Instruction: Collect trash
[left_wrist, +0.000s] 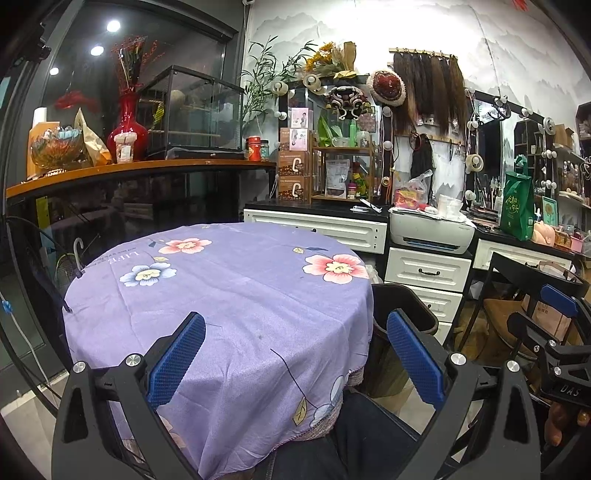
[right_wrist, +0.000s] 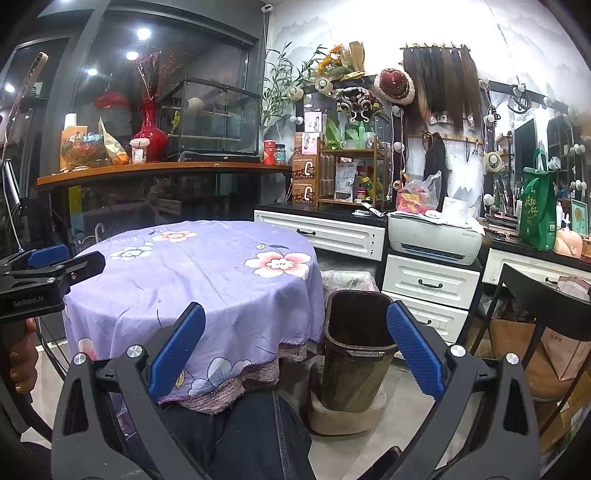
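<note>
A round table with a purple flowered cloth (left_wrist: 229, 295) stands in front of me; it also shows in the right wrist view (right_wrist: 199, 273). I see no loose trash on the cloth. A dark brown bin (right_wrist: 354, 347) stands on the floor right of the table, on a beige base; its rim shows in the left wrist view (left_wrist: 410, 306). My left gripper (left_wrist: 295, 354) is open and empty over the table's near edge. My right gripper (right_wrist: 295, 350) is open and empty, between table and bin. Each gripper shows at the edge of the other's view.
White drawers (right_wrist: 428, 280) with a printer (right_wrist: 436, 236) stand behind the bin. A black chair (right_wrist: 543, 299) and paper bags are at the right. A cluttered wooden counter (left_wrist: 140, 168) runs behind the table. My knee in jeans (right_wrist: 255, 435) is below.
</note>
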